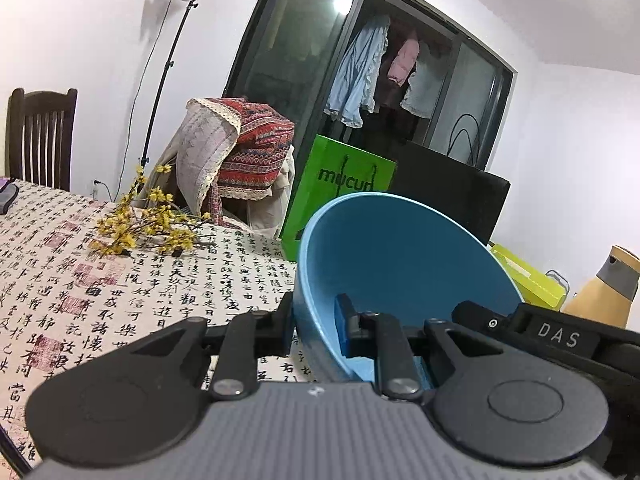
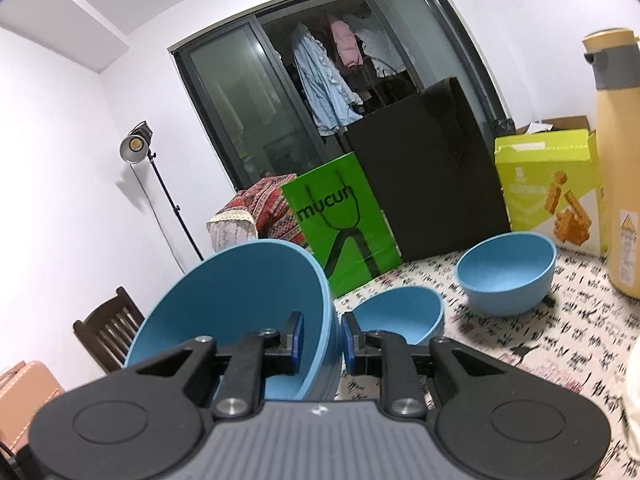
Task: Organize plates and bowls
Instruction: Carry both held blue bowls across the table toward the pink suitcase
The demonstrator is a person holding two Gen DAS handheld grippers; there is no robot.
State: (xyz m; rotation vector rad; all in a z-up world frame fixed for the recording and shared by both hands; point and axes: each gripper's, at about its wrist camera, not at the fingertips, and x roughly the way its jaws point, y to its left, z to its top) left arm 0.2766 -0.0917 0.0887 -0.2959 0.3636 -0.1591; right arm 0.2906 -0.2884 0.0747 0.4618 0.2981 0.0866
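The left gripper (image 1: pixel 316 328) pinched the rim of a big round blue plastic bowl (image 1: pixel 404 276) and held it tipped above the cloth-covered table (image 1: pixel 120 280). The right gripper (image 2: pixel 322 338) pinched the same bowl's other rim. Two smaller blue bowls (image 2: pixel 404 314) (image 2: pixel 506 274) sat on the table, near the green paper bag (image 2: pixel 344 220).

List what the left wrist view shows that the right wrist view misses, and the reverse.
Left wrist only: yellow flower sprigs lying on the tablecloth. Right wrist only: two smaller blue bowls standing on the table and a yellow-green carton. Both: a large blue bowl clamped by its rim on opposite sides by the left gripper and right gripper, and the green bag.
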